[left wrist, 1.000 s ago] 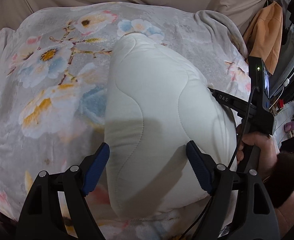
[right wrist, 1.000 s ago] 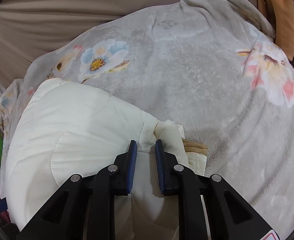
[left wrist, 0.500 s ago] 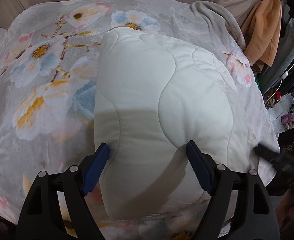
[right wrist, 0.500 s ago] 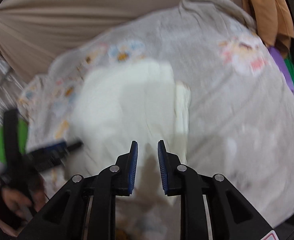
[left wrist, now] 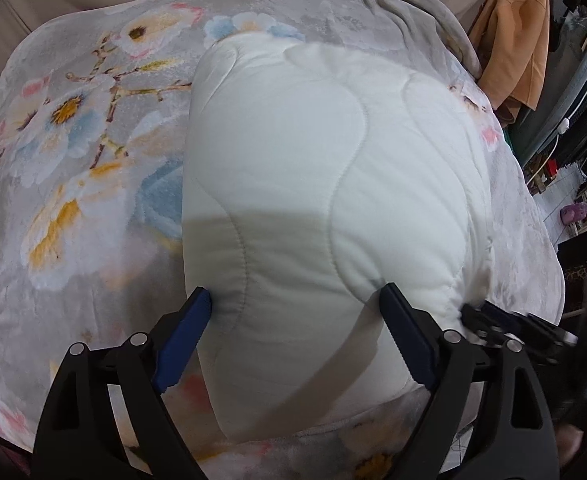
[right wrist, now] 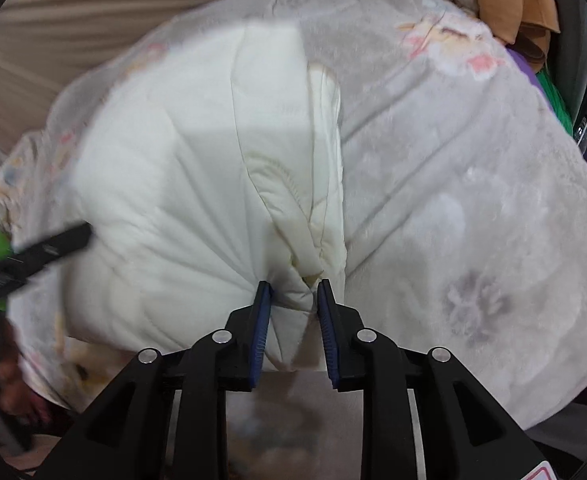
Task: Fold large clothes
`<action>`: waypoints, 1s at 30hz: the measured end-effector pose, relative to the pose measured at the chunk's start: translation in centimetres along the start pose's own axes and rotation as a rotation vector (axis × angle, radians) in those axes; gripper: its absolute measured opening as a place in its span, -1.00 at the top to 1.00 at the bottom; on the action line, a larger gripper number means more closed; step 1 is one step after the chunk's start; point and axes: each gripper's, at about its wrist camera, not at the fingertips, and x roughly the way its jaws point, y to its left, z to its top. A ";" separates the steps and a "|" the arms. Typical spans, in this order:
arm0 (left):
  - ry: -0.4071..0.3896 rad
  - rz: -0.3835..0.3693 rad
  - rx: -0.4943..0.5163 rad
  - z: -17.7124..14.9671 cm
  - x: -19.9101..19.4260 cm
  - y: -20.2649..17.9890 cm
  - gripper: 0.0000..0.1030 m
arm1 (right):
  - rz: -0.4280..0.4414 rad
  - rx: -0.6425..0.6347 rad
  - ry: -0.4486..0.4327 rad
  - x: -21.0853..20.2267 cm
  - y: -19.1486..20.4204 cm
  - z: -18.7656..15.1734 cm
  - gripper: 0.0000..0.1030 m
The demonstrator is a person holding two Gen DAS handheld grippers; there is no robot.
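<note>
Right wrist: right tongs (right wrist: 292,286), opening, straddle the quilted jacket's (right wrist: 181,184) bunched edge; left tongs (left wrist: 295,294) widening, empty.

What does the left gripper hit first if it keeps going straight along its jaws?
Most likely the folded white quilted garment: the left gripper points down with open jaws straddling its near end. Depth is unclear. The grey floral blanket lies underneath.

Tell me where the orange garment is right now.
The orange garment hangs at the upper right of the left wrist view, past the far right corner of the floral blanket, well clear of the white quilted jacket.
</note>
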 end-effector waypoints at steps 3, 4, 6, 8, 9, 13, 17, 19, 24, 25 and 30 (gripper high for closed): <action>-0.004 0.013 0.012 -0.1 0.3 0.1 -0.66 | -0.030 -0.007 -0.015 0.0 0.7 0.1 0.41; -0.003 0.012 0.007 -0.2 0.4 0.3 -0.67 | -0.020 0.007 -0.022 -0.6 0.5 0.3 0.41; 0.001 0.000 -0.019 -0.2 0.5 1.0 -0.69 | 0.011 0.045 -0.043 -2.0 0.0 0.2 0.41; 0.000 -0.006 -0.029 -0.2 0.3 1.3 -0.69 | 0.051 0.105 -0.080 -4.1 -0.7 0.0 0.41; -0.001 -0.007 -0.029 -0.2 0.3 1.4 -0.69 | 0.068 0.126 -0.104 -5.1 -0.8 0.1 0.41; -0.002 -0.008 -0.022 -0.3 0.1 1.3 -0.69 | 0.084 0.113 -0.138 -6.9 0.3 0.7 0.41; 0.004 -0.017 -0.017 -0.2 0.2 1.3 -0.69 | 0.031 0.048 -0.088 -3.0 1.0 0.7 0.41; 0.010 -0.017 -0.008 -0.3 0.3 1.0 -0.69 | 0.017 0.038 -0.066 -0.8 0.8 0.5 0.39; 0.009 -0.012 -0.014 -0.3 0.1 1.4 -0.69 | 0.050 0.089 -0.085 -3.3 0.0 1.4 0.36; 0.012 -0.020 -0.024 -0.3 0.0 1.7 -0.69 | 0.060 0.109 -0.102 -4.1 -0.2 1.4 0.36; -0.031 -0.121 -0.183 0.4 -1.7 4.9 -0.71 | 0.091 0.233 -0.154 -5.9 -3.6 2.2 0.09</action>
